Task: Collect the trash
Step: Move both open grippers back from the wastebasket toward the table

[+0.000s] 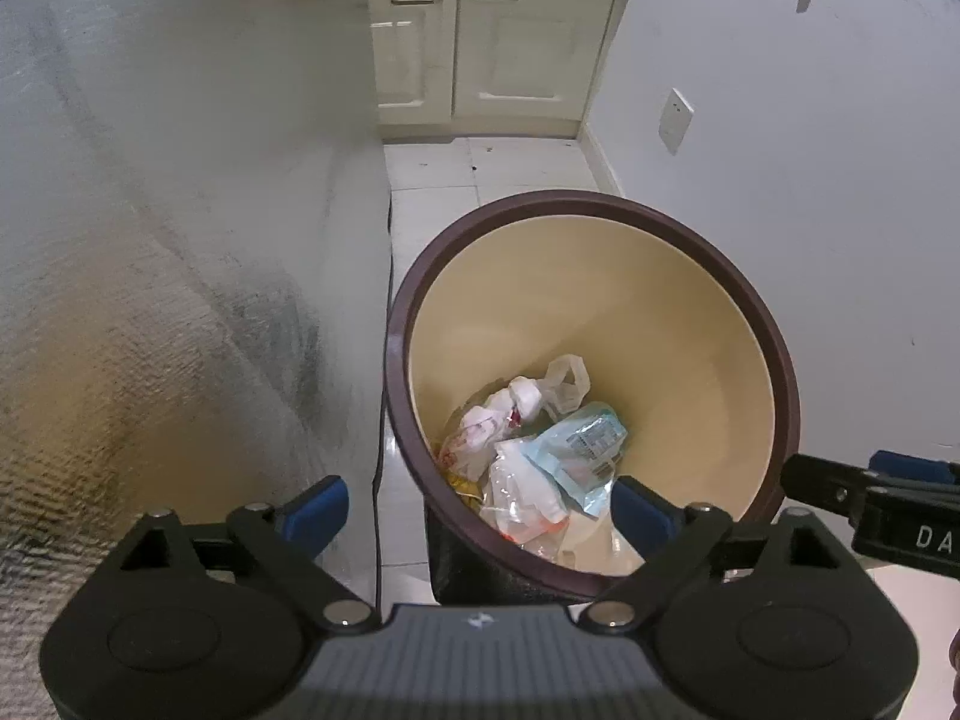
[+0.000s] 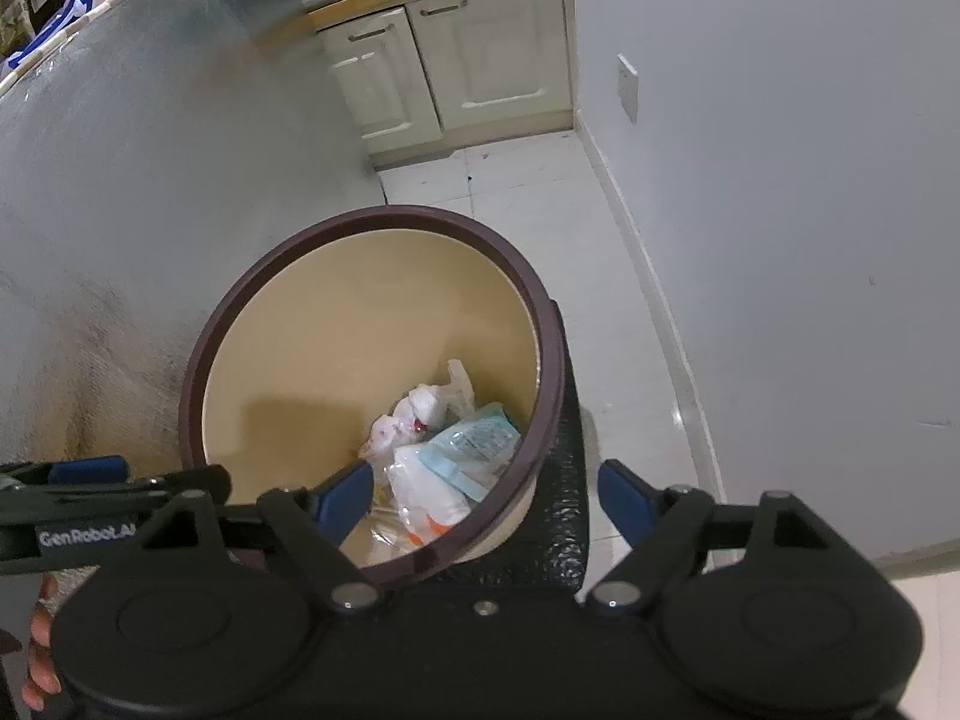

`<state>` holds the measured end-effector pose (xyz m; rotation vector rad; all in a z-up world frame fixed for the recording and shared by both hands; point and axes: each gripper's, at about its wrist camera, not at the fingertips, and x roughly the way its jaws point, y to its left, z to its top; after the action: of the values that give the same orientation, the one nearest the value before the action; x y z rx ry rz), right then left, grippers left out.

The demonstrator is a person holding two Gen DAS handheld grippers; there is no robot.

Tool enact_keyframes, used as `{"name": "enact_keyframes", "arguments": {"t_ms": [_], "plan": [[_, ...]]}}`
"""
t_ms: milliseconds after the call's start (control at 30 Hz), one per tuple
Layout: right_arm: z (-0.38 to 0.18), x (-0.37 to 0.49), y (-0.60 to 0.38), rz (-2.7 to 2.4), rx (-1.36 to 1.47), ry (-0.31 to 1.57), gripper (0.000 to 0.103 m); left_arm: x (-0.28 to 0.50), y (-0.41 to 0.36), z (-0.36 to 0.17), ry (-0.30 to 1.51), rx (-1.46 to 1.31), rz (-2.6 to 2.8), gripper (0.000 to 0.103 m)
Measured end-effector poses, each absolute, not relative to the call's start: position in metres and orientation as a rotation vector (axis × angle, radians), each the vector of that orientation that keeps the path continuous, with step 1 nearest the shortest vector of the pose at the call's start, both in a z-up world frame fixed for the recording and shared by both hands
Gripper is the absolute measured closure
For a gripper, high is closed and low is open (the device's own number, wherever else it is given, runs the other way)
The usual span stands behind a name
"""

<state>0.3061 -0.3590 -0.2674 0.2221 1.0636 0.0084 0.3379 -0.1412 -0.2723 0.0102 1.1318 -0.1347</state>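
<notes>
Hovering over the bin: both tools are angled steeply down at the open mouth, the stance for a drop into it.
Left hand-held gripper (image 1: 480, 501): fingers spread wide, nothing between the blue pads; one pad hangs outside the rim on the left, the other over the bin's interior, so the near rim lies between them untouched.
Right hand-held gripper (image 2: 483, 495): fingers likewise apart and empty; one blue pad is over the inside of the bin, the other outside the rim on the right. Its tip also shows at the right edge of the left wrist view.
Person's hand (image 2: 42, 654): fingers visible at the lower left edge of the right wrist view; what they hold is cut off.
Trash bin (image 1: 780, 360): round, dark brown rim, cream inner wall, black textured outside; it stands upright on the floor, close against the grey panel.
Collected trash (image 1: 540, 450): clear plastic wrappers, a pale blue packet and crumpled white bags lie in a loose heap at the bottom, well below the rim.
Grey panel (image 1: 180, 240): a tall textured surface rising just left of the bin.
Floor (image 2: 540, 192): pale glossy tiles; no loose litter visible on the part shown.
Cabinet (image 1: 492, 48): cream doors, both closed, well beyond the bin.
Wall socket (image 1: 676, 120): on the white wall to the right.
Stage, as a judgement: with both tools empty and the refuse inside, the deposit appears complete.
</notes>
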Motion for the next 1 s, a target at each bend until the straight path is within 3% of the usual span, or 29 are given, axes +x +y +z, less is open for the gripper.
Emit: {"name": "enact_keyframes", "arguments": {"t_ms": [300, 1000], "plan": [[-0.259, 0.289, -0.361, -0.018, 0.2, 1.034, 0.001, 0.323, -0.131, -0.261, 1.113, -0.009, -0.112, 0.0], [-0.211, 0.222, -0.369, -0.058, 0.161, 0.898, 0.0, 0.267, -0.132, -0.208, 0.985, 0.018, -0.152, 0.0]]}}
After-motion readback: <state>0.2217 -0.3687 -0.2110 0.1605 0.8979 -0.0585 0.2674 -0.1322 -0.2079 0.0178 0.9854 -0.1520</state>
